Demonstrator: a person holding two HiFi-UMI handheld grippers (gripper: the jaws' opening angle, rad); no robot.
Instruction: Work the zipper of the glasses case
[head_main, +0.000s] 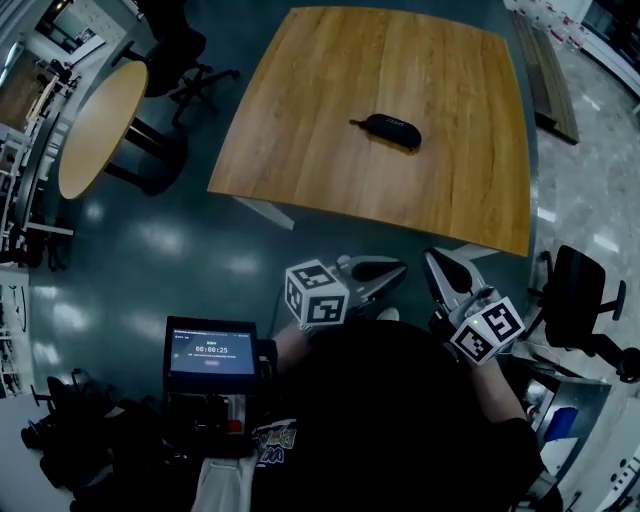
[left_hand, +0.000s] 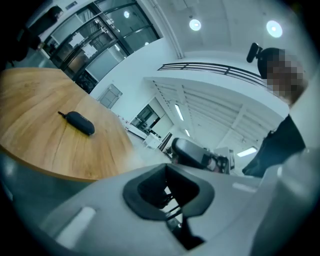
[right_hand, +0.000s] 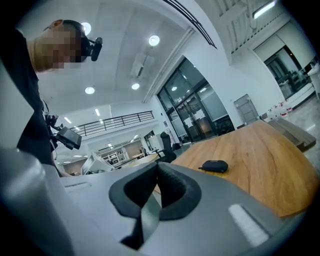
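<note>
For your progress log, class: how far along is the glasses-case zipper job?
Done: nothing. In hand: nothing; the left gripper and right gripper are shut, empty, short of the table, where the glasses case lies untouched. Left: reach it, grip it, do all the zipping.

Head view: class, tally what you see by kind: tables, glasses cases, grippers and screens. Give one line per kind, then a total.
Tables: 2, square table and round table
Case: 1
Grippers: 2, left gripper and right gripper
Screen: 1
Total: 6
</note>
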